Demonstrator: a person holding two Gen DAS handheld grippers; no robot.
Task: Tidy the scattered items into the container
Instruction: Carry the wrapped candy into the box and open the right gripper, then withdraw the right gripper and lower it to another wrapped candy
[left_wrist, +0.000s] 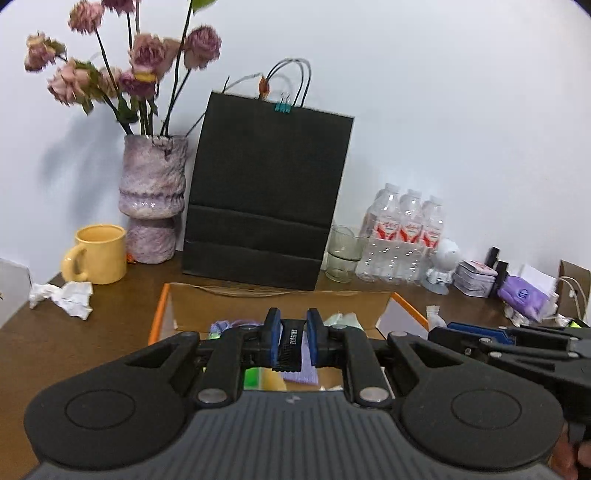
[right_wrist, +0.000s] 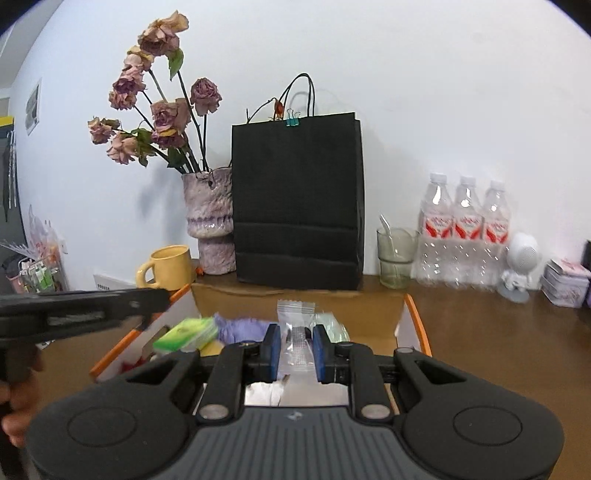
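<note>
Both full: left gripper (left_wrist: 292, 345) clamped a black ribbed item (left_wrist: 291, 347), right gripper (right_wrist: 296, 352) pinched a clear packet (right_wrist: 295, 317), each above the cardboard box (right_wrist: 295, 293) on the bench (right_wrist: 480, 332).

A plain white wall (right_wrist: 443, 92) runs behind a dark brown wooden counter (right_wrist: 480, 332), soft even light throwing faint shadows on it, while at far left a small picture (right_wrist: 33, 105) hangs beside a dark doorway edge.
</note>
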